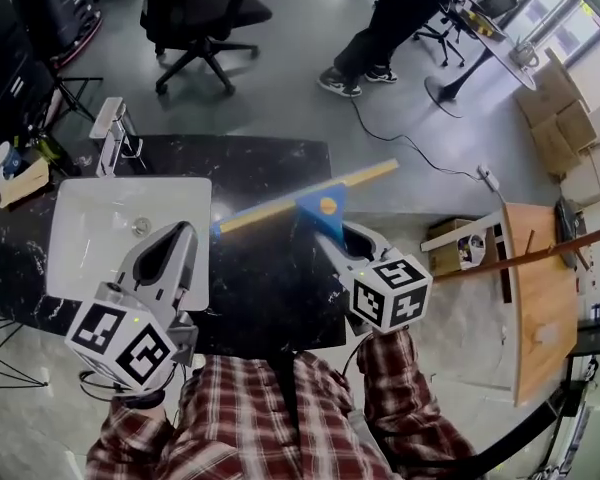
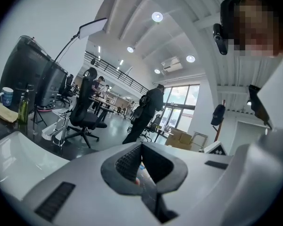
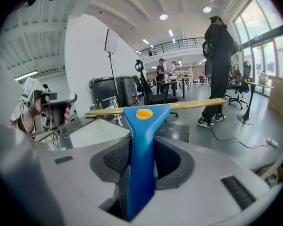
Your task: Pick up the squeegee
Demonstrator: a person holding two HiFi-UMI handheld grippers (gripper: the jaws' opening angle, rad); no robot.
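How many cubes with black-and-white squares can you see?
2. One marker cube sits on the left gripper, by the white sink; the other marker cube is on the right gripper holding the blue squeegee. None seem hidden.

Bright, even light from tall windows [image 3: 266, 55] and round ceiling lights [image 2: 156, 16] fills the room. The dark surface [image 1: 270, 168] shows pale glare. Both gripper views bend and blacken at their round edges; the squeegee [image 3: 140, 164] is sharp, distant people [image 3: 161, 70] soft.
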